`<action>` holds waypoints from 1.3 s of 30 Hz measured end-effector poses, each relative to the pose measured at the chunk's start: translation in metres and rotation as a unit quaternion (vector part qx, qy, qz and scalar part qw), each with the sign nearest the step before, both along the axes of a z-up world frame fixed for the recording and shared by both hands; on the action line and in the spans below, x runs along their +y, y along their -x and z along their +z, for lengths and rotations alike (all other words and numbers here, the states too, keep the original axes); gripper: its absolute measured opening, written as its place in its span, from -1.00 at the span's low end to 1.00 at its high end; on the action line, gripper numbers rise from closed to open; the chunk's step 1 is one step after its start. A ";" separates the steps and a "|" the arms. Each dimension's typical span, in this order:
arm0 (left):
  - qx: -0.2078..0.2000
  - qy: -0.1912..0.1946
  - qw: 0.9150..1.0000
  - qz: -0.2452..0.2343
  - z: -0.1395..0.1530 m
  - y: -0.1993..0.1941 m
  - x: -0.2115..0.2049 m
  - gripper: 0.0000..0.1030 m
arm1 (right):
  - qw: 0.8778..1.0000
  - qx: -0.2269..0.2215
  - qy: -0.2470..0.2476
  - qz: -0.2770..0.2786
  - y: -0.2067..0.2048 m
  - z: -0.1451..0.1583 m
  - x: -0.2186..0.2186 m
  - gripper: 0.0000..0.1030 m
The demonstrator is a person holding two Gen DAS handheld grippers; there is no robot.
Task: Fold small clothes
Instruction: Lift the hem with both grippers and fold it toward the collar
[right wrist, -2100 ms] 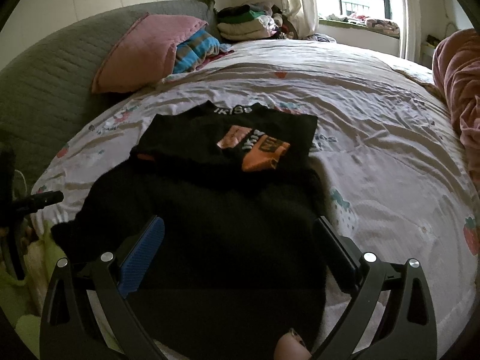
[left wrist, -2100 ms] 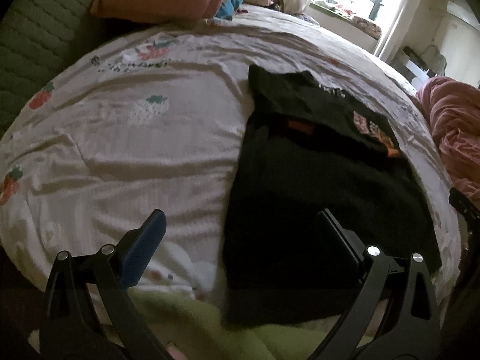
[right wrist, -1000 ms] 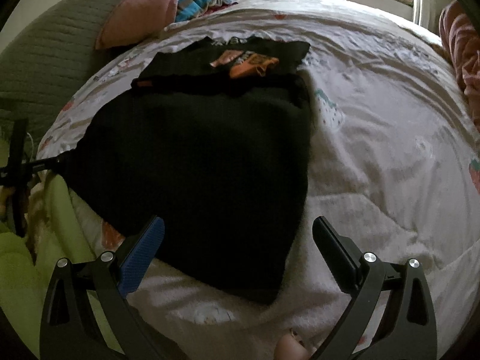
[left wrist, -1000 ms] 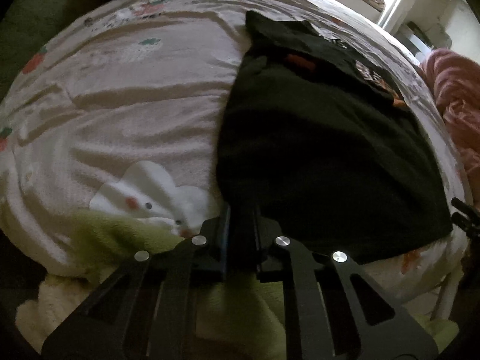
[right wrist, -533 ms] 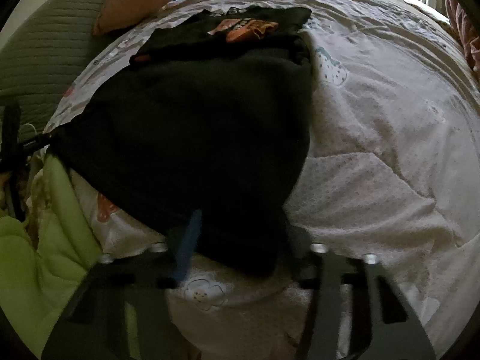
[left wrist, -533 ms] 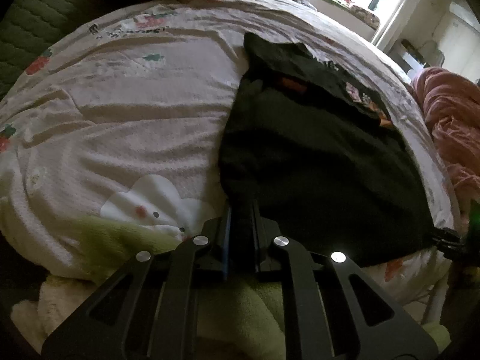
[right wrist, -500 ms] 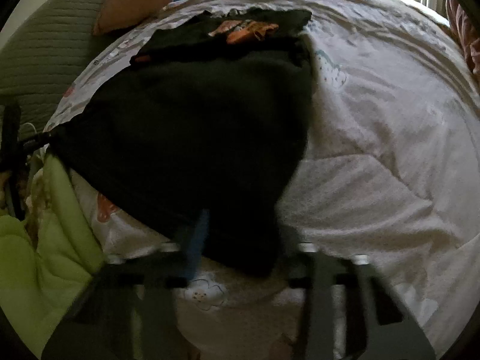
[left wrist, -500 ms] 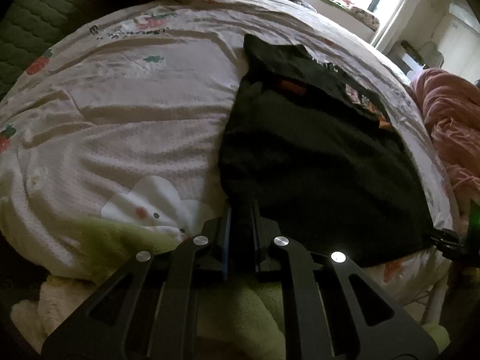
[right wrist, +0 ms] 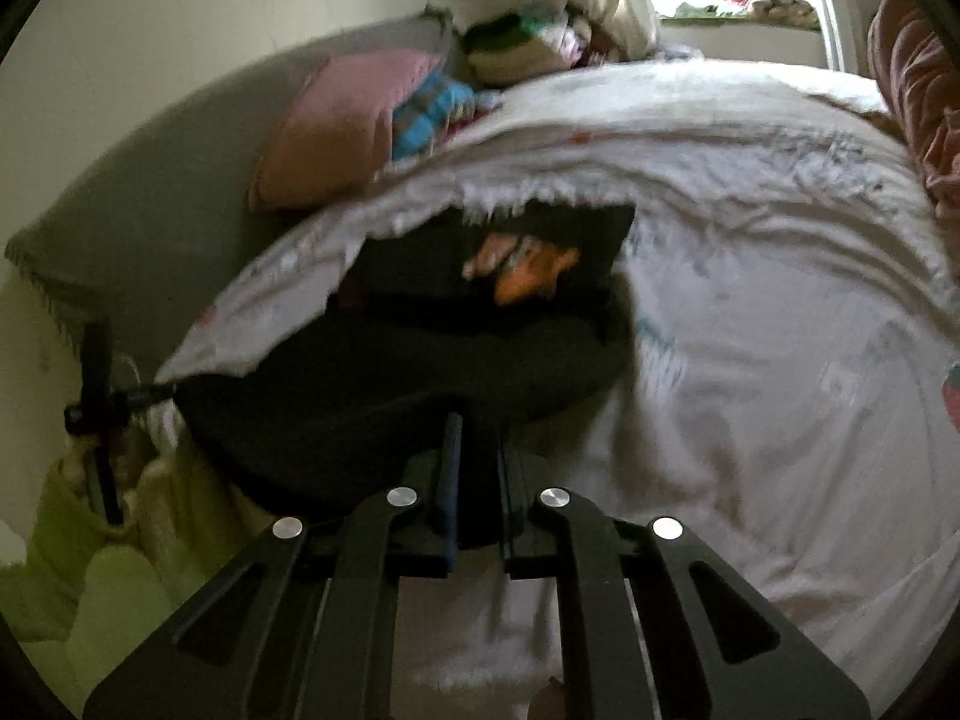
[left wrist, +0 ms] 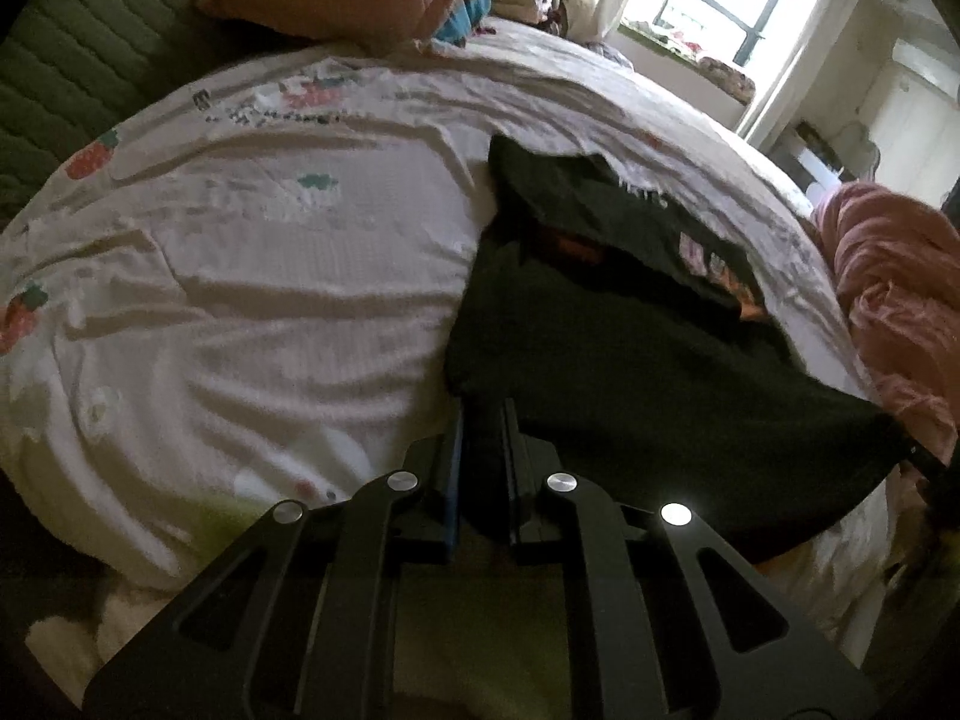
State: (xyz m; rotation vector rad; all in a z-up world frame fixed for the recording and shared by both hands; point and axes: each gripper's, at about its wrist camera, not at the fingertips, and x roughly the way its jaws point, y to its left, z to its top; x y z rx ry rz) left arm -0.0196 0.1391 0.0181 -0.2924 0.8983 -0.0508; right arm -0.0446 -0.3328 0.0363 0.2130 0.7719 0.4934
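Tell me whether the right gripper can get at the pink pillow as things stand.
Probably not: the right gripper is shut on the black garment, and the pink pillow lies far across the bed.

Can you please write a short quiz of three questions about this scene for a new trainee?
1. True or false: both the left gripper and the right gripper have their jaws shut on the black garment.
2. What lies on the bed at the garment's far end? A. a folded black shirt with an orange print B. a white towel C. a blue cap
3. What colour is the pillow at the head of the bed?

Key: 1 true. 2 A, the printed shirt. 3 pink.
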 end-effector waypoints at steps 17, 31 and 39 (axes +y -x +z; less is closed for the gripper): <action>-0.064 -0.017 0.997 0.039 0.066 -0.052 0.008 -0.94 | 0.993 -0.083 -0.038 -0.072 -0.056 0.043 -0.003 -0.84; -0.027 -0.016 0.998 0.045 0.044 -0.126 0.008 -0.96 | 0.990 -0.067 -0.054 -0.109 -0.134 0.027 -0.004 -0.84; -0.020 -0.023 0.999 0.041 0.049 -0.182 0.003 -0.96 | 0.988 -0.050 -0.058 -0.133 -0.182 0.015 -0.006 -0.84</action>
